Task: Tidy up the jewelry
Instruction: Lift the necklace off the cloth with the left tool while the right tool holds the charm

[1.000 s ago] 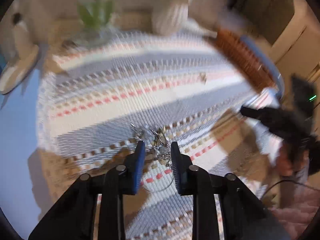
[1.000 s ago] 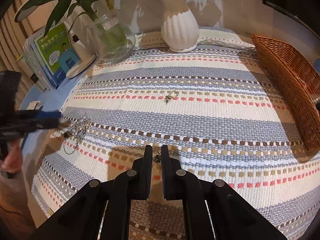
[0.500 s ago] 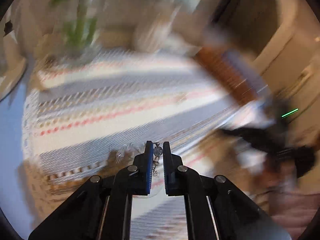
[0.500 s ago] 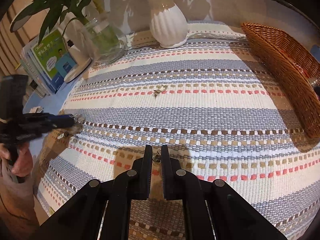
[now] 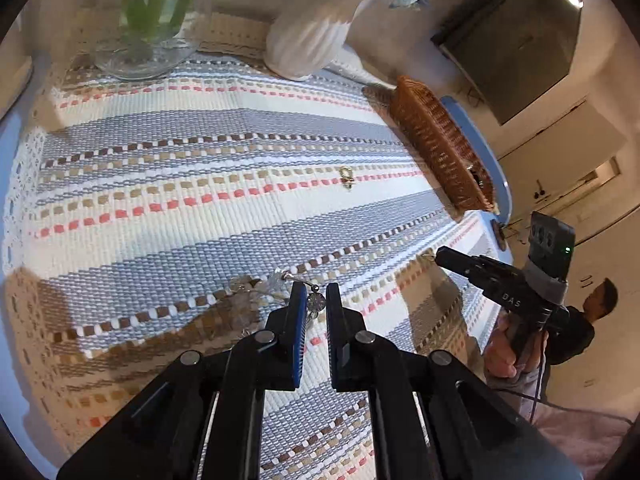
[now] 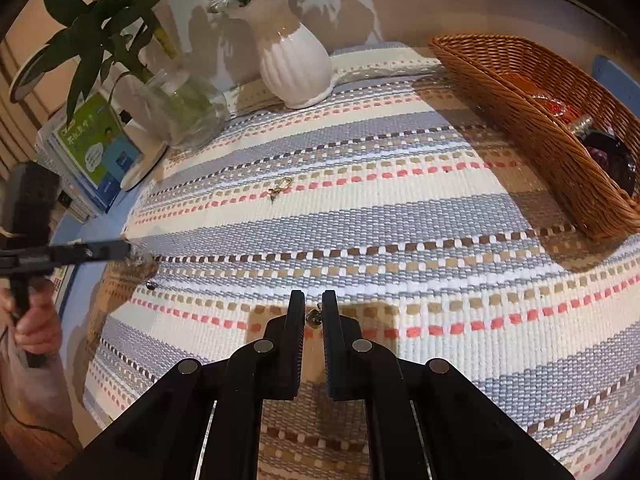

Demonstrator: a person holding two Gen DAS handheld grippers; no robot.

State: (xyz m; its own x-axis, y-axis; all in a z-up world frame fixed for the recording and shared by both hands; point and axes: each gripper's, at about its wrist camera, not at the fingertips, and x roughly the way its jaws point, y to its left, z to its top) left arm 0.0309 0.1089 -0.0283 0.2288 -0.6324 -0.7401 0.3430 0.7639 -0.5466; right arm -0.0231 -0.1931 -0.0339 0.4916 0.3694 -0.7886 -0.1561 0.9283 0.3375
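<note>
Black gripper, silver pivot screws

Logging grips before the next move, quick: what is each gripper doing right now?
Left gripper: shut on a silver jewelry piece.
Right gripper: shut on a small metal charm.

Striped mat: coarse woven cloth, matt. Basket: woven wicker, slight sheen. Vase: glossy white ribbed ceramic. Jar: clear smooth glass. Left tool: matt black plastic; pinched pendant shiny metal.
</note>
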